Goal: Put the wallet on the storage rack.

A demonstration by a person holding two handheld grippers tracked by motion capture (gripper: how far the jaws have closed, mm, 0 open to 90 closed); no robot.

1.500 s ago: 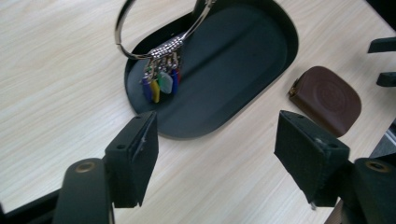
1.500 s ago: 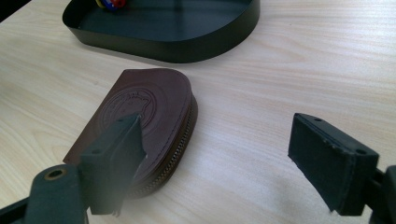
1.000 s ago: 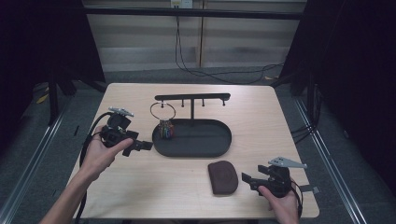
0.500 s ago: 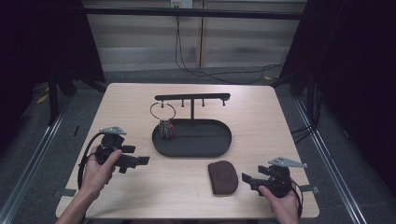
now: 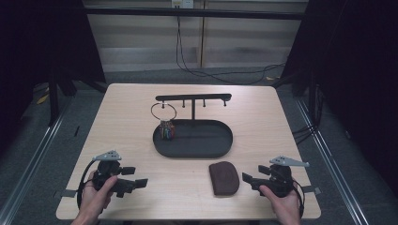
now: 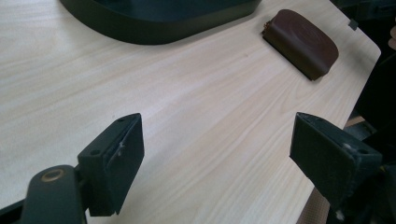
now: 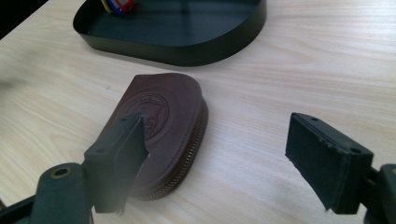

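At the near left corner of the table (image 5: pixel 122 122), the left gripper (image 5: pixel 133 183) rests low in the person's left hand (image 5: pixel 96 197), its jaws spread wide with nothing but bare wood between them; in the left gripper view the same gripper (image 6: pixel 217 154) looks across the tabletop (image 6: pixel 187 107) toward a brown leather pouch (image 6: pixel 301 42) that lies well ahead of it and off to the side of its far jaw, with the rim of a black oval tray (image 6: pixel 159 32) ahead on the other side. In the high view that tray (image 5: pixel 220 150) sits mid-table, beyond both grippers, with a black hook stand (image 5: pixel 193 99) rising from its back edge, a wire ring (image 5: pixel 163 111) hanging from the stand and a bunch of coloured keys (image 5: pixel 167 130) resting in the tray's left end. The pouch (image 5: pixel 224 177) lies flat on the wood, just in front of the right gripper (image 5: pixel 248 179), which the person's right hand (image 5: pixel 281 201) holds at the near right corner. In the right gripper view the right gripper (image 7: pixel 215 149) stands wide open, one jaw over the pouch's (image 7: pixel 159 126) near edge and the other apart from it above bare table; whether that jaw touches the leather I cannot tell. The tray (image 7: pixel 187 46) lies just past the pouch.
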